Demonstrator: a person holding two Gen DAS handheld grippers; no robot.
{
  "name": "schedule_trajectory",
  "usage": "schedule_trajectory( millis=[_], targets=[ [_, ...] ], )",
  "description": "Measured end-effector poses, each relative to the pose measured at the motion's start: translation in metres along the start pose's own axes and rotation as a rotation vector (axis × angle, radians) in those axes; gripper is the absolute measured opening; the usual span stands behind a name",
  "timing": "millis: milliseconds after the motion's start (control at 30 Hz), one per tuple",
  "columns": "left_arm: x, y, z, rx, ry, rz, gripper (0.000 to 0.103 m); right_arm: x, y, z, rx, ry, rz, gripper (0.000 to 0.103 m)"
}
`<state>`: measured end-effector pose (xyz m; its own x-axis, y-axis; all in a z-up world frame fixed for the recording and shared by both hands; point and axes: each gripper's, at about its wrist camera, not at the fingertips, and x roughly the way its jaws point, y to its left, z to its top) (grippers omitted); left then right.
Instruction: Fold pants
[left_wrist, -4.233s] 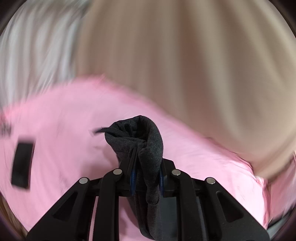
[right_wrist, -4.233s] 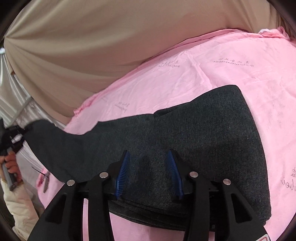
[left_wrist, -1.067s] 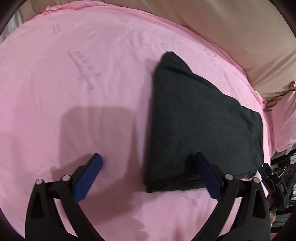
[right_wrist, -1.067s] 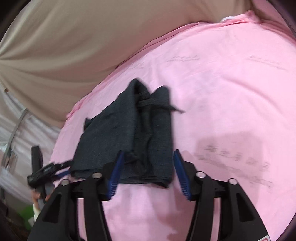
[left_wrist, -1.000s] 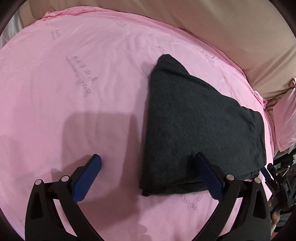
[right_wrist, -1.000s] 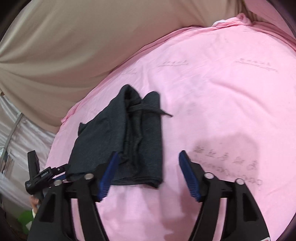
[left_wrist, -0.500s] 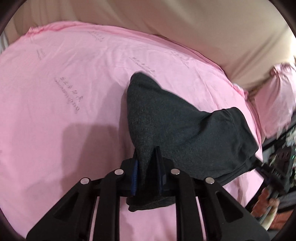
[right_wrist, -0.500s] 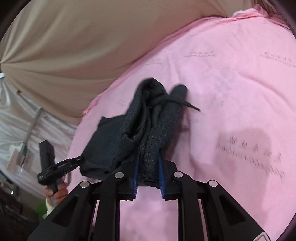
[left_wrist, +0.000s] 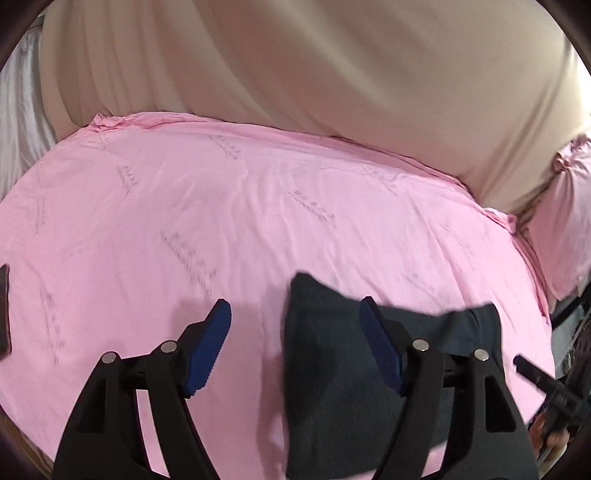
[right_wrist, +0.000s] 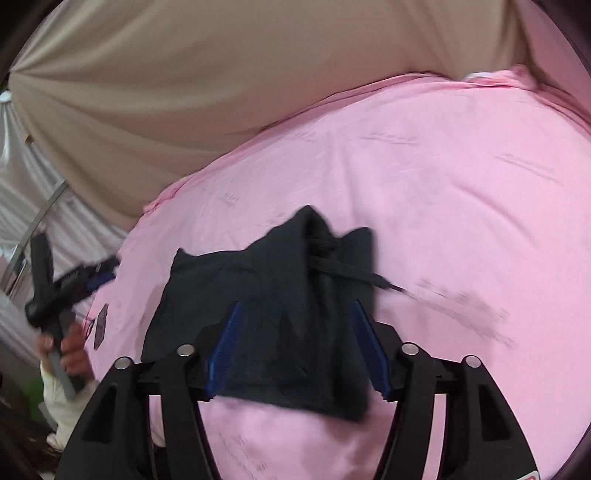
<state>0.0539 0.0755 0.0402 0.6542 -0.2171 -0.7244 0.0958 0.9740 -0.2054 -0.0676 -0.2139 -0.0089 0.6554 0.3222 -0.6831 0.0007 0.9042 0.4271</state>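
The dark grey pants (left_wrist: 332, 384) lie folded into a compact bundle on the pink sheet (left_wrist: 221, 221). In the left wrist view my left gripper (left_wrist: 295, 328) is open, its right finger over the bundle's left part, its left finger over bare sheet. In the right wrist view the pants (right_wrist: 280, 302) lie with a drawstring (right_wrist: 354, 275) trailing right. My right gripper (right_wrist: 295, 332) is open, its fingers straddling the bundle's near end, holding nothing. The left gripper (right_wrist: 70, 284) shows at the left in that view.
A beige curtain (left_wrist: 332, 74) hangs behind the bed. A pink pillow (left_wrist: 565, 221) sits at the right. A dark flat object (left_wrist: 3, 310) lies at the sheet's left edge. The bed edge runs near the pants on the left of the right wrist view.
Half a second ago both grippers were shut on the pants and held them lifted. Now both are open and the bundle lies on the sheet.
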Motion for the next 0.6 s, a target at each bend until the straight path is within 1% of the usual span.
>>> schedule_trajectory(
  millis=[33, 67, 100, 133, 167, 200, 233, 267, 300, 333, 367, 400, 433, 467, 500, 533, 567, 600],
  targets=[
    [0.021, -0.001, 0.010, -0.015, 0.043, -0.002, 0.070, 0.018, 0.002, 0.001, -0.014, 0.036, -0.030, 0.062],
    [0.038, 0.000, 0.011, -0.026, 0.086, -0.005, 0.069, 0.029, 0.000, 0.000, -0.017, 0.056, -0.047, 0.062],
    [0.064, 0.001, 0.015, -0.040, 0.150, -0.005, 0.062, 0.040, -0.002, -0.003, -0.016, 0.072, -0.043, 0.051],
    [0.080, 0.000, 0.013, -0.046, 0.189, 0.018, 0.052, 0.042, -0.002, -0.005, -0.016, 0.076, -0.039, 0.029],
    [0.095, 0.003, 0.008, -0.051, 0.229, 0.053, 0.032, 0.035, -0.004, -0.008, -0.022, 0.059, -0.035, 0.027],
    [0.107, 0.006, 0.005, -0.043, 0.257, 0.063, 0.029, 0.025, -0.002, -0.007, -0.023, 0.038, 0.002, 0.015],
    [0.121, 0.008, 0.004, -0.049, 0.285, 0.064, 0.029, 0.009, 0.001, -0.006, -0.014, 0.017, 0.048, 0.014],
    [0.127, 0.010, 0.003, -0.063, 0.287, 0.058, 0.029, -0.003, 0.003, -0.006, -0.020, 0.002, 0.067, 0.013],
    [0.129, 0.009, 0.004, -0.048, 0.280, 0.068, 0.030, -0.007, 0.000, -0.008, -0.030, -0.001, 0.072, 0.013],
    [0.129, 0.003, 0.006, -0.008, 0.263, 0.108, 0.030, -0.002, -0.007, -0.012, -0.035, 0.023, 0.043, 0.013],
    [0.131, -0.001, 0.006, 0.010, 0.256, 0.133, 0.033, 0.013, -0.016, -0.017, -0.038, 0.068, -0.014, 0.013],
    [0.135, -0.005, 0.004, 0.031, 0.245, 0.158, 0.038, 0.027, -0.027, -0.023, -0.025, 0.094, -0.030, 0.016],
    [0.139, -0.007, 0.004, 0.043, 0.235, 0.180, 0.041, 0.024, -0.032, -0.027, 0.006, 0.076, 0.009, 0.017],
    [0.141, -0.008, 0.005, 0.054, 0.226, 0.206, 0.048, 0.018, -0.036, -0.025, 0.040, 0.079, 0.028, 0.017],
    [0.139, -0.006, 0.005, 0.049, 0.221, 0.222, 0.051, 0.012, -0.036, -0.023, 0.051, 0.070, 0.019, 0.021],
    [0.135, -0.002, 0.009, 0.036, 0.222, 0.214, 0.051, 0.003, -0.035, -0.019, 0.057, 0.042, -0.011, 0.024],
    [0.128, 0.000, 0.012, 0.017, 0.216, 0.199, 0.051, -0.007, -0.027, -0.015, 0.047, 0.012, -0.047, 0.025],
    [0.122, 0.001, 0.017, 0.004, 0.208, 0.189, 0.049, -0.020, -0.020, -0.008, 0.029, -0.034, -0.071, 0.029]
  ],
)
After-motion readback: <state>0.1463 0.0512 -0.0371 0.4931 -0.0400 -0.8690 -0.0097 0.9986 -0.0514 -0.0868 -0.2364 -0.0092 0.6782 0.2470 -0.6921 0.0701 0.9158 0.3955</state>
